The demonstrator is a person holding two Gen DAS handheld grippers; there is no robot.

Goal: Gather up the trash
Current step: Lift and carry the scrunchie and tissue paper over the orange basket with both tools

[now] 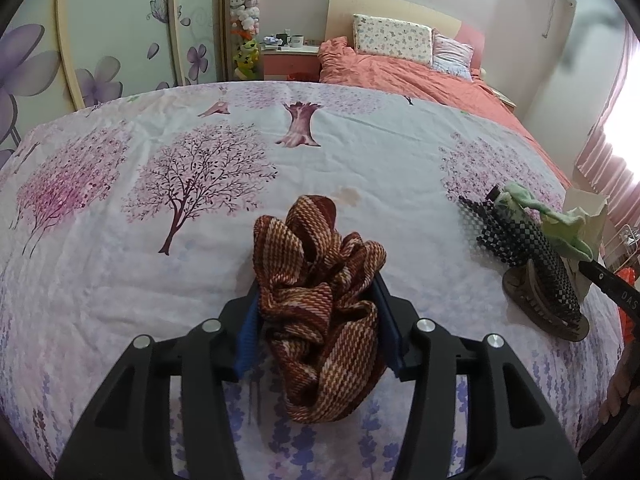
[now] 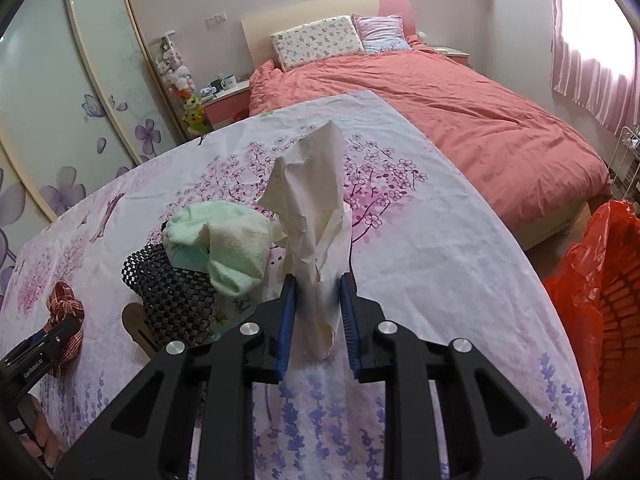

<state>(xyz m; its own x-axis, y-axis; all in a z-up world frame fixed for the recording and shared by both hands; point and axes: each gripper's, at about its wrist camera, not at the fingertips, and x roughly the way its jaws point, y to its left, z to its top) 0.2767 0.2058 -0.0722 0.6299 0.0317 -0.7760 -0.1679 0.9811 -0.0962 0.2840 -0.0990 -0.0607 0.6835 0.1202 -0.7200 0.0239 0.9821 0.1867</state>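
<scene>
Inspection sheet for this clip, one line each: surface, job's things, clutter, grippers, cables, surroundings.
Surface: floral tablecloth, wrinkled.
Job's things: crumpled paper held upright; red striped cloth gripped; orange-lined bin beside the table, right.
Clutter: green towel draped over a black checkered mat; wooden disc beneath.
Grippers: left gripper shut on the cloth; right gripper shut on the paper.
Cables: nothing seen.
Surroundings: bed, wardrobe, curtain.
</scene>
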